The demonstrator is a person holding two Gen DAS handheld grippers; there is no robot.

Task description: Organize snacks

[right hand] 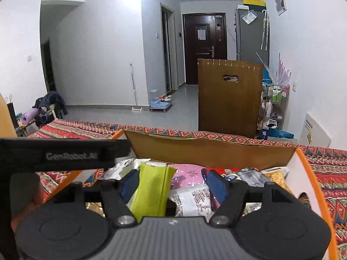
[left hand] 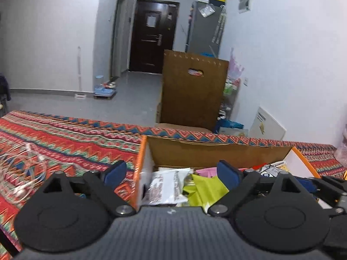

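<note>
While both grippers hang over the open cardboard box [right hand: 208, 151], each stands with its jaws apart. The left gripper [left hand: 171, 174] is spread wide, its blue pads straddling the box's orange-edged left wall, with nothing pressed between them. The right gripper [right hand: 173, 184] is also released: the yellow-green packet [right hand: 151, 190] lies upright-tilted between its pads, beside the left pad, but the right pad stands clear of it, so no grip is made.

The snacks sit inside the box. In the left wrist view, a white printed packet [left hand: 167, 186] lies against the left wall, with the yellow-green packet just to its right. In the right wrist view, a pink packet [right hand: 188, 174] lies behind the yellow-green one, a second white printed packet [right hand: 193, 199] lies beside it, and further silver and yellow packets fill the right side.

The box rests on a patterned red cloth [left hand: 65, 134]. A clear plastic item, blurred, lies on the cloth at left.

Beyond the cloth stands a tall brown carton [right hand: 229, 97], then a grey refrigerator [right hand: 251, 34] and a dark door [right hand: 203, 47].
</note>
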